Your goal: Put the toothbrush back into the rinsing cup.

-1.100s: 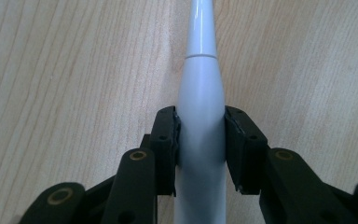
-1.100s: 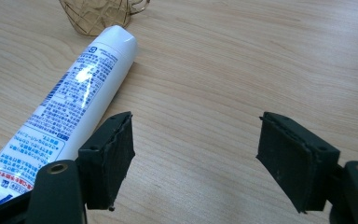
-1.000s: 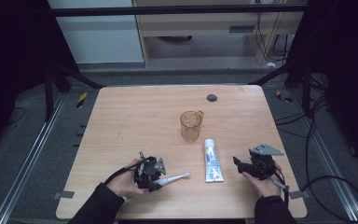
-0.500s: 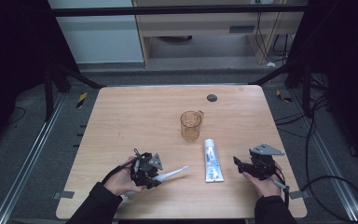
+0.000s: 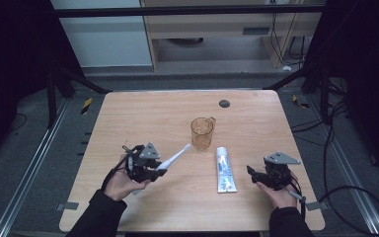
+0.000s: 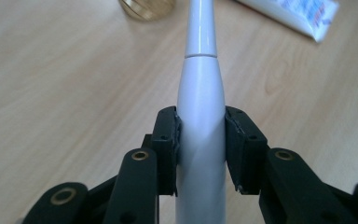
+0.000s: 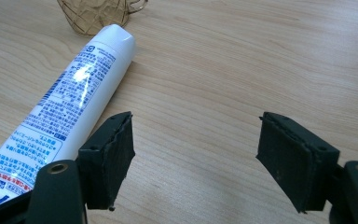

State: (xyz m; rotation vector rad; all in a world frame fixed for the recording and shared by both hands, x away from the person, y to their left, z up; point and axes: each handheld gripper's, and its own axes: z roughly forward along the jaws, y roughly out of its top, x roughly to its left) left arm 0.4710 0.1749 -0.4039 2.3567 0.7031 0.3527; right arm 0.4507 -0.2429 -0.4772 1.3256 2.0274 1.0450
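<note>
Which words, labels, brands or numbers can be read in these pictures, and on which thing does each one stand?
Tube: blue print in blocks and boxes, seemingly Japanese, too small and blurred to quote.
Tube, high view: blue marks, unreadable.
Toothbrush: plain white, no text.
Cup: no text.
Nothing can be quoted word for word.

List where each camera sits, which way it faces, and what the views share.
High view: above the person's side, facing forward and down on the table; both forearms, left gripper, right gripper.
Left gripper view: rides that gripper, along jaws clamped on the toothbrush.
Right gripper view: along open jaws over bare wood.
Shared: toothpaste tube and amber cup appear in all three.
</note>
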